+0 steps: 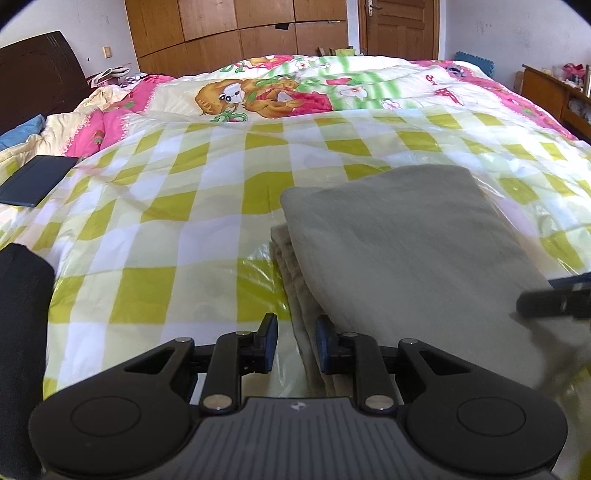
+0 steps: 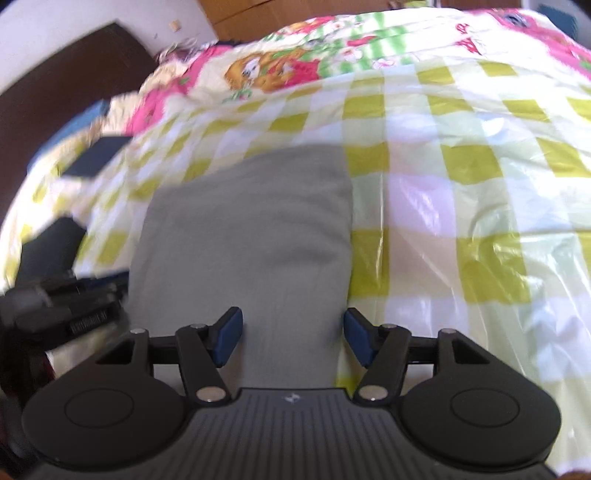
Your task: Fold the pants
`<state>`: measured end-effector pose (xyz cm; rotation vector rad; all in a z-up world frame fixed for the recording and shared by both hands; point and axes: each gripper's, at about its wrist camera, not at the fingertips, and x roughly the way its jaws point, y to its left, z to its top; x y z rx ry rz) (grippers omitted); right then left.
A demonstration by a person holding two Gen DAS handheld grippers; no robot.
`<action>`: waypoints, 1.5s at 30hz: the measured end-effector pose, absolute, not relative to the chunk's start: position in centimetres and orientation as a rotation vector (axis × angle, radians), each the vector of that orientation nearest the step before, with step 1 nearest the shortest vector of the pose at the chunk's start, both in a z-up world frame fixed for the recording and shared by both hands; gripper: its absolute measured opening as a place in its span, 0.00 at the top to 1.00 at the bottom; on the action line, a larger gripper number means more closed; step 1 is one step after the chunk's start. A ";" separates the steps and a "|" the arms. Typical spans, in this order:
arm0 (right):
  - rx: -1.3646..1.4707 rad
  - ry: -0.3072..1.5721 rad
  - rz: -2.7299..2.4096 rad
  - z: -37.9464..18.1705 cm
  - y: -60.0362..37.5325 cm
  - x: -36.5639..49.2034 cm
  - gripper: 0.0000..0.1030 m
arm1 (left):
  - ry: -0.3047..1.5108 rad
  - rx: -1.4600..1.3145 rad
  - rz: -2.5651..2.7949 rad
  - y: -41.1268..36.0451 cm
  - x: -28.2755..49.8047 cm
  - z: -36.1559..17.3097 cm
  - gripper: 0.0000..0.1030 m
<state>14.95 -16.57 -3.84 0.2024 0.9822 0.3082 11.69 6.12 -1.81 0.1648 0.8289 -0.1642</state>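
Note:
The grey-green pants (image 1: 399, 236) lie folded in a thick rectangular stack on the checked plastic sheet (image 1: 184, 206). My left gripper (image 1: 295, 339) is open and empty at the stack's near left edge, where the layered folds show. In the right wrist view the pants (image 2: 243, 236) lie straight ahead. My right gripper (image 2: 291, 336) is open and empty, its blue pads either side of the near end of the stack. The right gripper's tip shows at the right edge of the left wrist view (image 1: 554, 299). The left gripper shows blurred at the left of the right wrist view (image 2: 66, 306).
A cartoon-print quilt (image 1: 288, 85) covers the far half of the bed. A dark flat case (image 1: 33, 181) lies on the bed at the left. A dark headboard (image 1: 33, 74) stands far left. Wooden wardrobes (image 1: 236, 29) and a door are behind. A wooden shelf (image 1: 554, 92) stands at the right.

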 end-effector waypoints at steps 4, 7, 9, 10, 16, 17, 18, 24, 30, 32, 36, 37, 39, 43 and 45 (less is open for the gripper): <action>0.214 1.019 0.305 -4.6 -16.4 14.2 0.39 | 0.859 0.186 -0.141 6.0 10.5 -2.6 0.66; 0.247 1.009 0.308 -3.6 -16.6 13.6 0.39 | 0.866 0.179 -0.130 6.2 9.4 -2.3 0.66; 0.230 0.990 0.304 -3.1 -16.4 12.6 0.38 | 0.857 0.191 -0.126 6.0 8.6 -1.7 0.66; 0.230 0.980 0.306 -2.9 -16.5 12.1 0.38 | 0.849 0.193 -0.126 6.0 8.1 -1.4 0.66; 0.290 0.950 0.304 -2.0 -17.2 8.8 0.38 | 0.814 0.167 -0.115 5.6 5.0 0.3 0.54; 0.292 0.945 0.309 -1.9 -17.2 8.1 0.38 | 0.806 0.167 -0.111 5.4 4.4 0.5 0.50; 0.295 0.942 0.315 -1.7 -17.2 7.5 0.38 | 0.796 0.166 -0.109 5.2 3.8 0.7 0.48; 0.301 0.927 0.337 -1.4 -16.7 5.3 0.38 | 0.761 0.102 -0.071 4.7 1.3 1.3 0.21; 0.312 0.909 0.333 -1.2 -16.8 4.2 0.38 | 0.736 0.082 -0.056 4.3 -0.4 1.3 0.00; 0.310 0.910 0.326 -1.3 -16.7 4.0 0.38 | 0.739 0.116 -0.023 3.9 -0.8 1.1 0.00; 0.316 0.930 0.313 -1.9 -16.9 3.5 0.38 | 0.764 0.179 -0.012 3.1 -1.3 0.7 0.00; 0.316 0.937 0.309 -2.0 -16.9 3.4 0.38 | 0.772 0.182 -0.016 3.0 -1.4 0.5 0.00; 0.318 0.946 0.310 -2.2 -16.9 3.3 0.38 | 0.781 0.181 -0.023 2.9 -1.6 0.3 0.00; 0.284 0.953 0.313 -2.6 -16.4 3.0 0.37 | 0.797 0.166 -0.026 2.9 -1.8 0.2 0.00; 0.280 0.955 0.312 -2.8 -16.3 3.0 0.37 | 0.798 0.164 -0.026 2.8 -1.9 0.2 0.00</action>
